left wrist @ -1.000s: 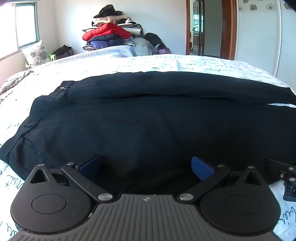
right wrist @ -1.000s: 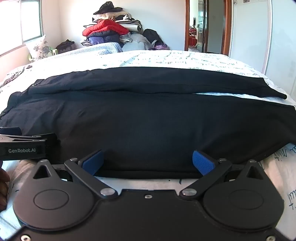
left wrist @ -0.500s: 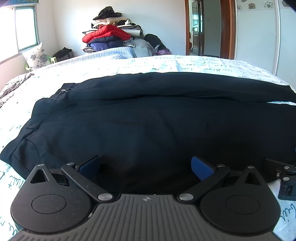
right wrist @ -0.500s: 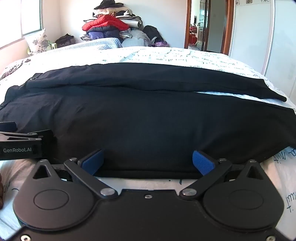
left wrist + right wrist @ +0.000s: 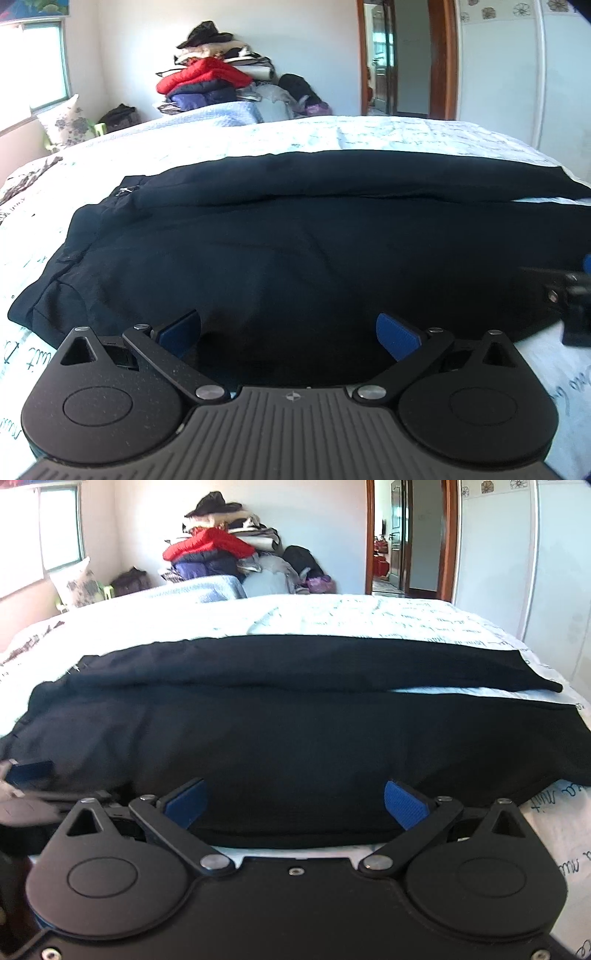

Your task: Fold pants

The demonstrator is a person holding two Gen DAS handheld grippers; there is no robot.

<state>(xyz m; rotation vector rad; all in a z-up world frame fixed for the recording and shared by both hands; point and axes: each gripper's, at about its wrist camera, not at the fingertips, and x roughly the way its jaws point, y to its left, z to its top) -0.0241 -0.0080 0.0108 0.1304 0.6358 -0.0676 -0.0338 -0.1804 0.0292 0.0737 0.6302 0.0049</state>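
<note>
The long black cloth pants (image 5: 295, 258) lie flat across the middle of both views, spread on the bed with the white sheet covered in writing (image 5: 406, 129). The waist end is at the left of the frame and the two legs run off to the right.

At the bottom of the left view, the left gripper (image 5: 289, 332) has its blue-padded fingers (image 5: 397, 334) wide apart, over the near edge of the pants and holding nothing.

At the bottom of the right view, the right gripper (image 5: 295, 801) also has its blue fingers (image 5: 404, 803) spread wide, right at the near edge of the pants, empty.

A pile of red and dark clothes (image 5: 221, 554) sits in the upper middle, behind the bed.
</note>
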